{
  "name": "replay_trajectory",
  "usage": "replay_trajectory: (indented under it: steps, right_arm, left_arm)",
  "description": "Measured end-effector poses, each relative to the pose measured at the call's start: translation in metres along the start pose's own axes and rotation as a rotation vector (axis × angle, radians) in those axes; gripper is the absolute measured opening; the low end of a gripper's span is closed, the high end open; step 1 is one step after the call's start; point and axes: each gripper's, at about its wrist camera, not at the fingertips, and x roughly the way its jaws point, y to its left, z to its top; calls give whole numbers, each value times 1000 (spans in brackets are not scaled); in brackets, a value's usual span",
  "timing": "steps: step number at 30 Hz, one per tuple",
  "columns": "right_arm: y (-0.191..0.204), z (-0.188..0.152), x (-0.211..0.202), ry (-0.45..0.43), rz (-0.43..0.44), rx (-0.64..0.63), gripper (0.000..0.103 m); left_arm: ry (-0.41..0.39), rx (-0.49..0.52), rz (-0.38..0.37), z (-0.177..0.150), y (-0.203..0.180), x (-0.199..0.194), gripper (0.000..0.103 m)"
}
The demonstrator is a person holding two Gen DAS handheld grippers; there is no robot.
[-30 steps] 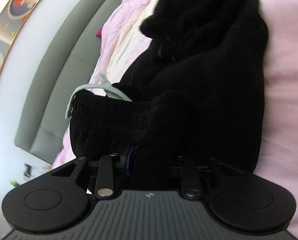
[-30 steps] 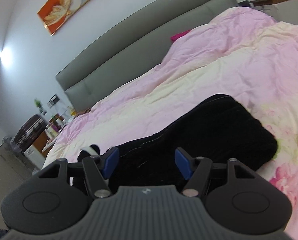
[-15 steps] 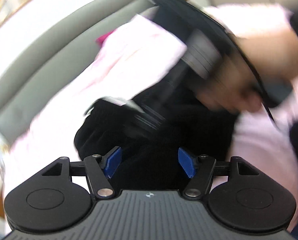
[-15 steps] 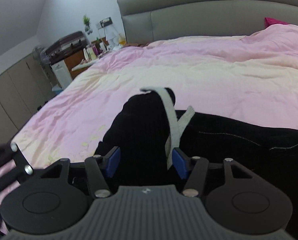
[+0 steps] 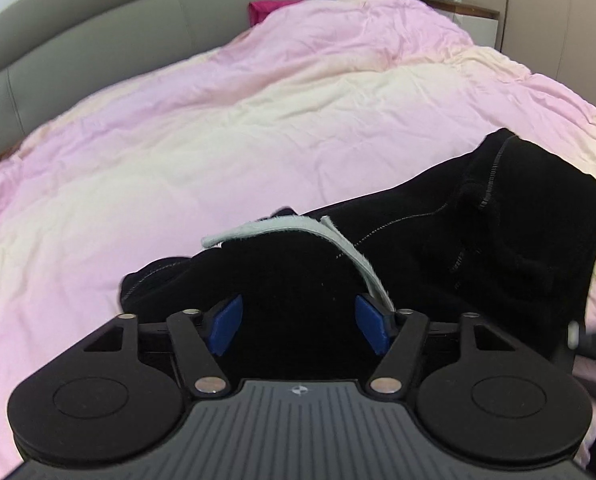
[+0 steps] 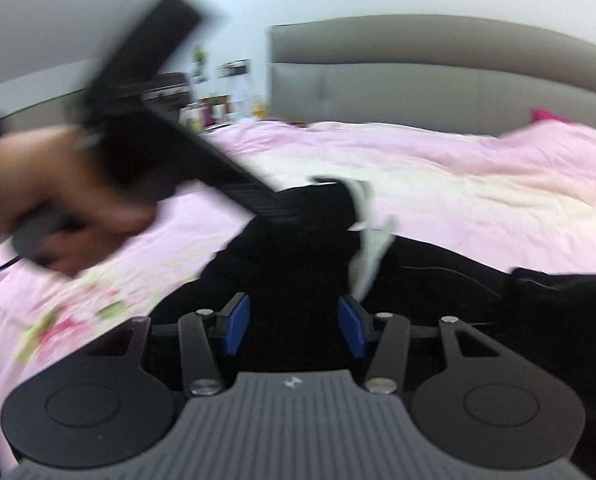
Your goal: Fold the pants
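Black pants lie bunched on the pink bed cover, with a pale grey drawstring across the waistband. My left gripper is open, its blue pads either side of the waistband fabric, just above it. My right gripper is open over the same dark fabric, with the drawstring beside its right pad. In the right wrist view the left gripper's body and the hand holding it cross the upper left, blurred.
A pink and cream duvet covers the bed. A grey padded headboard runs along the back. A magenta pillow lies at the head. A nightstand with bottles stands far right; cluttered furniture stands beyond the bed's left side.
My left gripper has let go of the pants, opened and swung round to face the bed head. My right gripper has turned left and lowered over the waistband, staying open.
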Motion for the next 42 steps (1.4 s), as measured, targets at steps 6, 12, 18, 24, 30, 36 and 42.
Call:
replay_trajectory:
  steps: [6,12,18,24,30,36,42]
  right_arm:
    - [16,-32,42,108,-66,-112,52]
    - [15,-26,28,51,-20,-115,57]
    - [-8,-6,-4,-20,-10,57,58]
    - [-44,8,-41,-54,-98,247,60]
    - [-87,8,-99,-81,-275,311,69]
    - [-130,-1,-147,-114,-377,403,70]
    - [-173,-26,-154,-85,-443,626,71]
  left_arm:
    - [32,64,99,-11,-31,27,101]
    - [-58,-6,30,-1,-2,-35,86]
    - [-154,-222,77,-24,39,-90,87]
    - [-110,-225,80,-55,23,-84,87]
    - [-179,-196,120,-55,-5,-83,95]
    - [-265,-253,71,-52,-16,-87,97]
    - [-213,-225,86,-47,-41,-73,99]
